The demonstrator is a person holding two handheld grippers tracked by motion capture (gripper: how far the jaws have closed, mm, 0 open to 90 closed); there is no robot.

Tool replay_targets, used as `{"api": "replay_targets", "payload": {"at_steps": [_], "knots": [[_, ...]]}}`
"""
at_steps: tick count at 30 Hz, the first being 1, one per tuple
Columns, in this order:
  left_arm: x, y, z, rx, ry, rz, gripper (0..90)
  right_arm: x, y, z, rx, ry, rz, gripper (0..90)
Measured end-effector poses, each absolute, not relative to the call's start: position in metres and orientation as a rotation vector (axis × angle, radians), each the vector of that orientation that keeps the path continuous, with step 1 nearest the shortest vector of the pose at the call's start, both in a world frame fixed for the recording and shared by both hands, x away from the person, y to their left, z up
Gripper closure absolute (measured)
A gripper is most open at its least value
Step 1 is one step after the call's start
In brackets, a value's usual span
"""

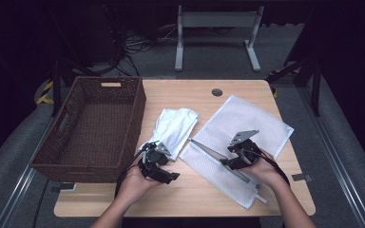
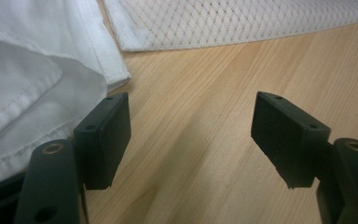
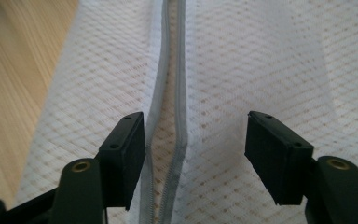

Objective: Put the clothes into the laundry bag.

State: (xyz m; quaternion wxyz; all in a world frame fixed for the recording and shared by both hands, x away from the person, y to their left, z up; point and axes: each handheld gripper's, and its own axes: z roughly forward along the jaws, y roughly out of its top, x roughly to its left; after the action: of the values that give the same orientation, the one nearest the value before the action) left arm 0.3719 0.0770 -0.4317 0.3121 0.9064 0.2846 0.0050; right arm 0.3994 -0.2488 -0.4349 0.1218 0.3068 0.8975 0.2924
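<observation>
step: getting the white garment (image 1: 175, 126) into the mesh bag (image 1: 247, 124) — zipper (image 3: 170, 140) partly open
left tool (image 2: 191, 140): released, just beside the bag, holding nothing
right tool (image 3: 196, 156): released over the bag's zipper
next: probably one tool lifts a zipper edge — the other grabs the garment

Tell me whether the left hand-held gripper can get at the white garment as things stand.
Probably yes. The left hand-held gripper has its jaws open with only bare table between them, and the white garment lies right beside one jaw, with nothing lying over it.
</observation>
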Motion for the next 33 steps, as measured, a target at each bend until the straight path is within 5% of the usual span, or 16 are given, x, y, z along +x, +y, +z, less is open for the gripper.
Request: {"api": "replay_targets", "payload": {"at_steps": [7,12,17,33], "knots": [[0.370,0.073,-0.432,2.386,0.736,-0.013,32.7,0.403,-0.260,-0.445,0.940,2.641,0.803,62.9],[0.369,0.066,-0.424,2.356,0.695,-0.008,65.6,0.402,-0.257,-0.441,0.968,2.625,0.801,87.0],[0.375,0.052,-0.418,2.341,0.661,-0.014,88.9,0.403,-0.249,-0.438,0.985,2.623,0.810,88.2],[0.392,-0.038,-0.429,2.353,0.511,-0.049,90.0,0.391,-0.244,-0.423,0.970,2.591,0.873,88.0]]}}
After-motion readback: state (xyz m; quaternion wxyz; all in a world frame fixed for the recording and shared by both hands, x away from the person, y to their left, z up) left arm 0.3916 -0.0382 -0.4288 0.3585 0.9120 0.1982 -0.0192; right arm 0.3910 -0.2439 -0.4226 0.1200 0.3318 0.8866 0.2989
